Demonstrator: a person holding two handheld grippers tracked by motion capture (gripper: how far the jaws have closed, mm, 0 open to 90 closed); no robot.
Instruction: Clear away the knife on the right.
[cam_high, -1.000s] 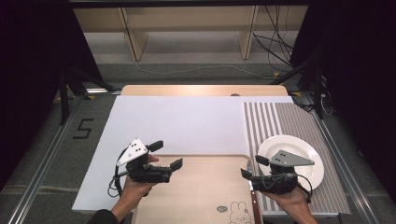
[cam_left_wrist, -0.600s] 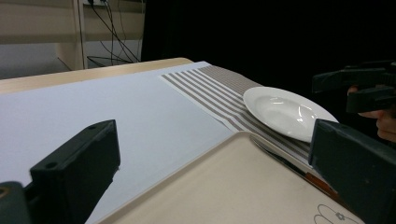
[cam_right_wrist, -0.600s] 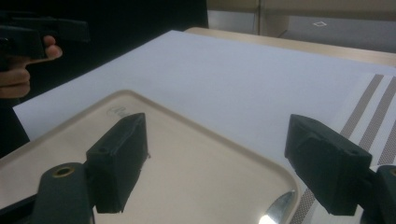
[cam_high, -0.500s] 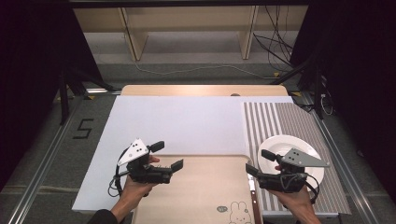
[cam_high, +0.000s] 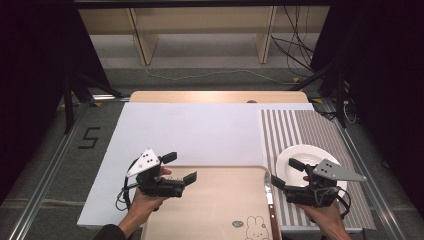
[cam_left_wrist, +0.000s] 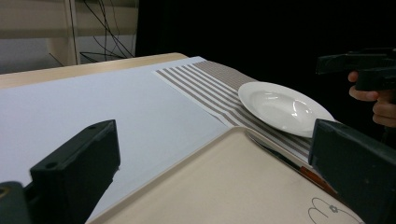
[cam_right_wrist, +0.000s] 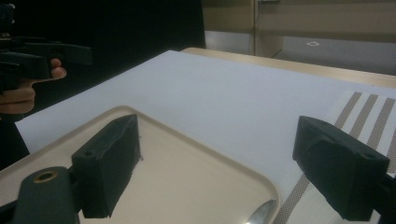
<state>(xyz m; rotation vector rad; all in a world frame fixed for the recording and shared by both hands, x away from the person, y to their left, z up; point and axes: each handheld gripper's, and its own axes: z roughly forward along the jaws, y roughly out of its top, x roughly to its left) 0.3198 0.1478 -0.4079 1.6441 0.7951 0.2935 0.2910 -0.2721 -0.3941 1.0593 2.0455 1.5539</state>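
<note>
High view puts the table (cam_high: 150, 97) under a white sheet (cam_high: 200, 135), with a striped mat (cam_high: 300, 130) along its right side; my beige tray (cam_high: 215, 205) sits at the near edge, a utensil (cam_high: 270, 200) lying along its right rim; the white plate (cam_high: 300, 157) rests on the mat; my left gripper (cam_high: 179, 167) hovers over the tray's left corner, jaws spread wide on nothing; my right gripper (cam_high: 286, 172) hangs beside the plate, jaws equally apart.
</note>
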